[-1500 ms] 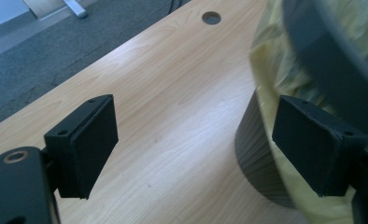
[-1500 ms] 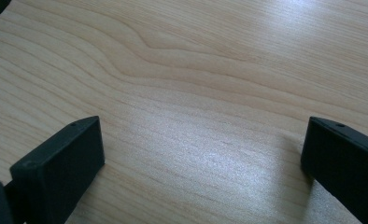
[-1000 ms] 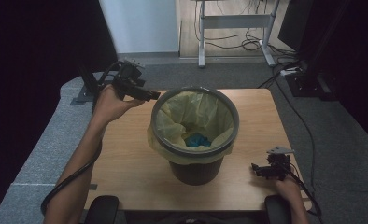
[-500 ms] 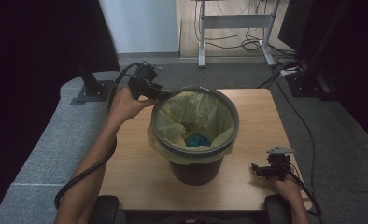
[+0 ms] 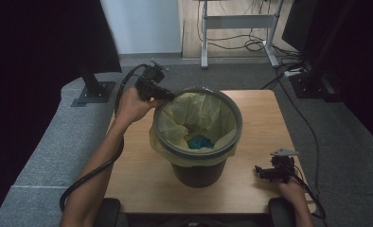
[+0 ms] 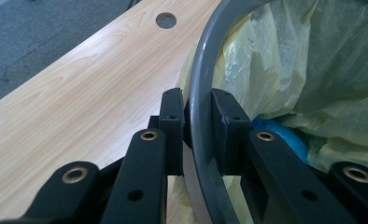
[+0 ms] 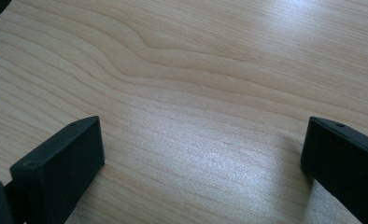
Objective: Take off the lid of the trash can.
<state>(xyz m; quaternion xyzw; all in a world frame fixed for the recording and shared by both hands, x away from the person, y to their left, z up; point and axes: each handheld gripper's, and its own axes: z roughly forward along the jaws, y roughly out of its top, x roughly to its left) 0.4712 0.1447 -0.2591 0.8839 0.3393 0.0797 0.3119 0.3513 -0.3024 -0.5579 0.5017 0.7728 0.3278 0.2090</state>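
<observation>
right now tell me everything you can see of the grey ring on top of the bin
The grey ring is a smooth, plastic-looking round hoop seated on the mouth of the dark bin, pinning a yellow bag liner whose edge spills out below it. It sits level on the upright bin at the middle of the wooden table. The left gripper has its jaws closed on the ring, one outside and one inside.

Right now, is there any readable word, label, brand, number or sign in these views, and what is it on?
None. The grey rim that the left gripper clamps, the yellow bag, the bin, the wooden table under the right gripper and the blue item bear no print.
</observation>
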